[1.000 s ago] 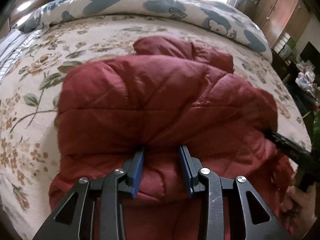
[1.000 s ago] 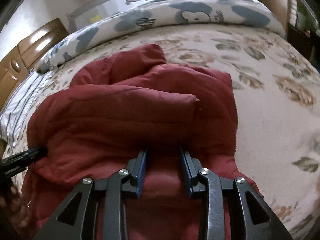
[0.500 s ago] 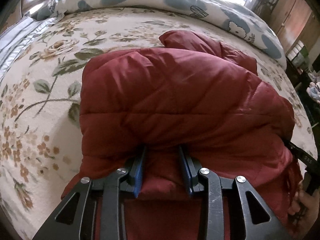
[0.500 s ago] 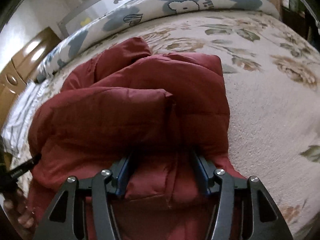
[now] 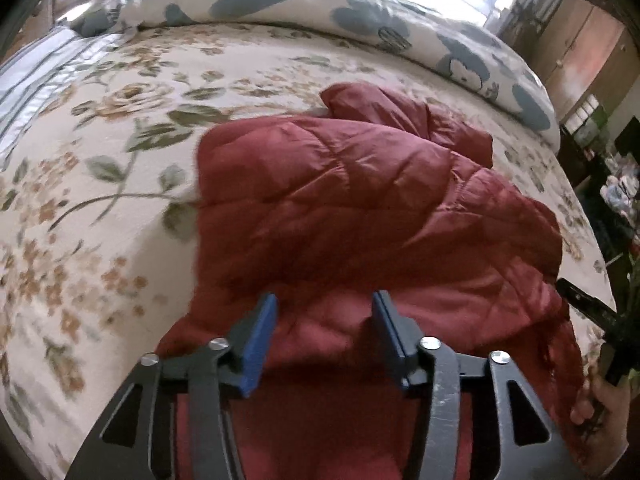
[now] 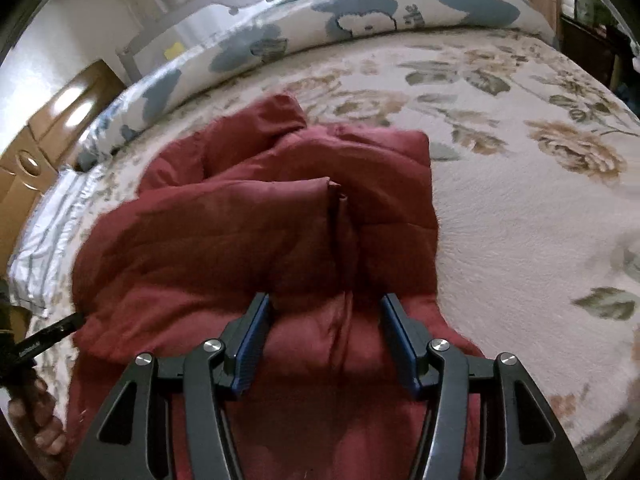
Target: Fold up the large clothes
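Left gripper (image 5: 324, 316) jaws have just been opening, pads off the red quilted jacket (image 5: 360, 220) bunched ahead on the floral bedspread (image 5: 100, 240). Right gripper (image 6: 326, 318) is half-spread, gripping nothing; only its view shows the folded sleeve (image 6: 256, 216).

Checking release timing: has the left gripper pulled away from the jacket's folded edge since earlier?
Yes. The left gripper, jaws just opened, has backed toward the camera off the red jacket.

Black linkage arms with silver screws carry blue-padded fingers (image 5: 259, 344).
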Available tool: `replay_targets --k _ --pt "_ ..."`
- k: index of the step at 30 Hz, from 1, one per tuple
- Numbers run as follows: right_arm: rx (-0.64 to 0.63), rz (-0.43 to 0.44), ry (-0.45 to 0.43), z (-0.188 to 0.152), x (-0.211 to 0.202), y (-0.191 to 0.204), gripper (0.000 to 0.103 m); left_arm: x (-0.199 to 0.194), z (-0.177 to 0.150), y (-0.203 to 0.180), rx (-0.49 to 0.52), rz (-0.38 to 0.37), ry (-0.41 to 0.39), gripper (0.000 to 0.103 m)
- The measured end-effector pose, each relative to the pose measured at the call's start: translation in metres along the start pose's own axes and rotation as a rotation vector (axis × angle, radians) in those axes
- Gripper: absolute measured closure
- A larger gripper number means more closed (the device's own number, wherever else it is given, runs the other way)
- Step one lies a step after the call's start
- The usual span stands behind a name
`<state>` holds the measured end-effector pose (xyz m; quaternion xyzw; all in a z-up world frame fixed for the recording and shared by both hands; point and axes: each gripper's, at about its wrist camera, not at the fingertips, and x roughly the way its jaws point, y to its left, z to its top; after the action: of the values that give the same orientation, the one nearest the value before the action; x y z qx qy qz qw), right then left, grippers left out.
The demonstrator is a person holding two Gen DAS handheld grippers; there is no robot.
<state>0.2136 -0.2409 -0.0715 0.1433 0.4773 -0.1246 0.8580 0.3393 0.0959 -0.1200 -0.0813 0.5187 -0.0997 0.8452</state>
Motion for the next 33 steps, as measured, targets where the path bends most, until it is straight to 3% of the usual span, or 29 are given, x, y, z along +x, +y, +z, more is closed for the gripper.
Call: replay_targets --k 18,22,33 --pt "-0.063 0.078 0.062 -0.099 -0.085 0.001 0.044 -0.111 -0.117 0.035 -0.068 0.022 -0.010 0.046" --pt "-0.050 0.091 0.063 -0.117 -0.102 -0.005 0.035 -0.125 -0.135 0.041 -0.078 0.025 -0.003 0.045" --pt "-0.029 0.039 0.036 -0.154 -0.142 -0.030 0.029 -0.155 -0.184 0.064 -0.116 0.023 0.024 0.039"
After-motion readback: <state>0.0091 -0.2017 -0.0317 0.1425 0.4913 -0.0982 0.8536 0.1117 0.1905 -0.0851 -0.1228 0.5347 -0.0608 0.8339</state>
